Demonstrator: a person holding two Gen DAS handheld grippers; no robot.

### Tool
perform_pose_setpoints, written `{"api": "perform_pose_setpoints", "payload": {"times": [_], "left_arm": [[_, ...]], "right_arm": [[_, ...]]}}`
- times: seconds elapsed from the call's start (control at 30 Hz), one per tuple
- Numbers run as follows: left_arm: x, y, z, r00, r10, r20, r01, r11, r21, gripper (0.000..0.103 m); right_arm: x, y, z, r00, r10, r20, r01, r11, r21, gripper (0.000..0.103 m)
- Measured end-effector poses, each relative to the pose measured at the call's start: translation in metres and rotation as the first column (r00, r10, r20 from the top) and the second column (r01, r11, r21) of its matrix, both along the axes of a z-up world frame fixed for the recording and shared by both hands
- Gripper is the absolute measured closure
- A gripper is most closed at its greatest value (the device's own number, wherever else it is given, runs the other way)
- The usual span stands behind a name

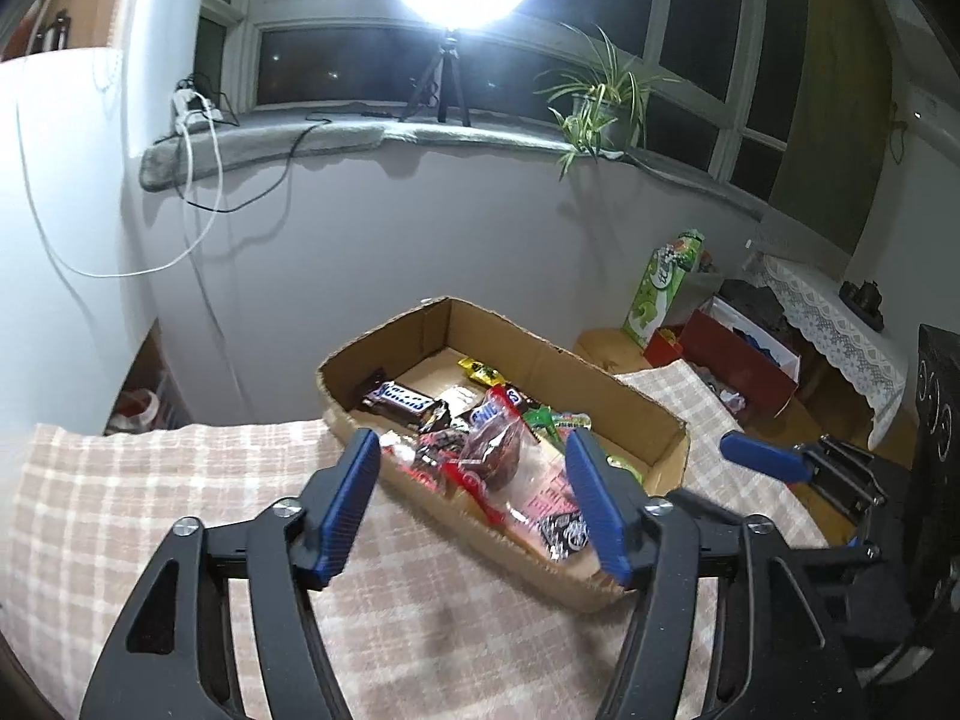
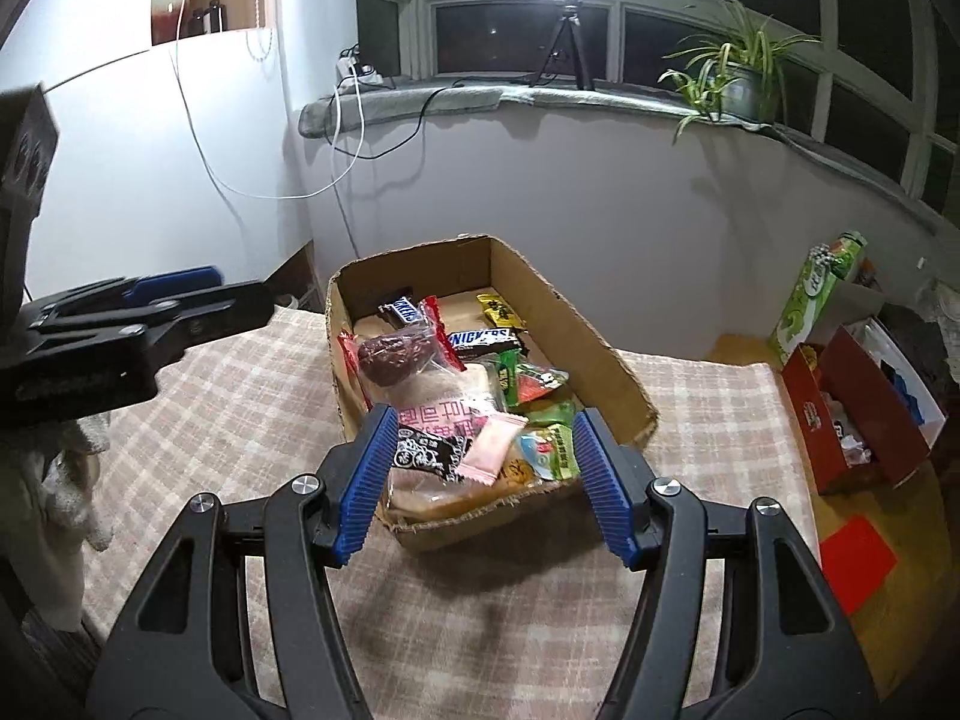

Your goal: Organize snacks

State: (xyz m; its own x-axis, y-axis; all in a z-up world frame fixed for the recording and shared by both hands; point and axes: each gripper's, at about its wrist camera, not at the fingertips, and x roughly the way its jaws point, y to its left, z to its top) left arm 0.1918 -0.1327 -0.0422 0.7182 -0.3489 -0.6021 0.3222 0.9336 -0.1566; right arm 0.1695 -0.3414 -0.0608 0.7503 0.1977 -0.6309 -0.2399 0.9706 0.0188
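Right wrist: red box (image 2: 840, 420) beside table (image 2: 690, 396).

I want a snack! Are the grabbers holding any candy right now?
No. The left gripper and right gripper are both open and empty; snacks lie in the cardboard box.

- The left gripper (image 1: 474, 501) has two black plastic arms with long triangular cut-outs, each ending in a blue finger.
- Its blue fingers (image 1: 351, 495) are ribbed on the inner face, with fine ridges across the pad.
- Round silver screws (image 1: 288, 506) sit at the pivots, two on each side.
- The right gripper (image 2: 483, 477) is built the same: black arms, blue ribbed fingers (image 2: 367, 474), silver screws (image 2: 666, 487).
- From the right wrist view, the other gripper's black body carries faint embossed lettering, too blurred to read.
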Motion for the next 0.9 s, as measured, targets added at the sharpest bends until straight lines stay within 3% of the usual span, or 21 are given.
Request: {"api": "perform_pose_setpoints", "payload": {"times": [0.03, 0.07, 0.1, 0.47, 0.73, 0.9], "left_arm": [[-0.003, 0.001, 0.000, 1.000, 0.002, 0.002, -0.002, 1.000, 0.000, 0.038], [-0.006, 0.003, 0.000, 1.000, 0.005, 0.004, -0.005, 1.000, 0.001, 0.038], [-0.009, 0.004, -0.001, 1.000, 0.008, 0.005, -0.008, 1.000, 0.005, 0.038], [-0.024, 0.007, -0.005, 0.999, 0.044, -0.001, -0.044, 0.998, 0.051, 0.038], [-0.028, 0.009, -0.001, 0.998, 0.063, 0.008, -0.063, 0.996, 0.059, 0.027], [-0.030, 0.008, 0.000, 0.998, 0.062, 0.013, -0.063, 0.996, 0.064, 0.027]], "right_arm": [[-0.002, -0.001, 0.001, 1.000, -0.007, 0.003, 0.007, 1.000, -0.002, 0.029], [-0.005, -0.001, 0.001, 1.000, -0.014, 0.014, 0.014, 1.000, -0.005, 0.015], [-0.009, -0.001, 0.001, 1.000, -0.017, 0.025, 0.018, 1.000, -0.009, 0.011], [-0.019, 0.001, 0.005, 0.999, -0.032, 0.038, 0.034, 0.998, -0.047, 0.010], [-0.021, 0.003, 0.005, 0.999, -0.031, 0.042, 0.033, 0.998, -0.052, 0.010], [-0.021, 0.003, 0.005, 0.999, -0.031, 0.040, 0.033, 0.998, -0.052, 0.010]]}}
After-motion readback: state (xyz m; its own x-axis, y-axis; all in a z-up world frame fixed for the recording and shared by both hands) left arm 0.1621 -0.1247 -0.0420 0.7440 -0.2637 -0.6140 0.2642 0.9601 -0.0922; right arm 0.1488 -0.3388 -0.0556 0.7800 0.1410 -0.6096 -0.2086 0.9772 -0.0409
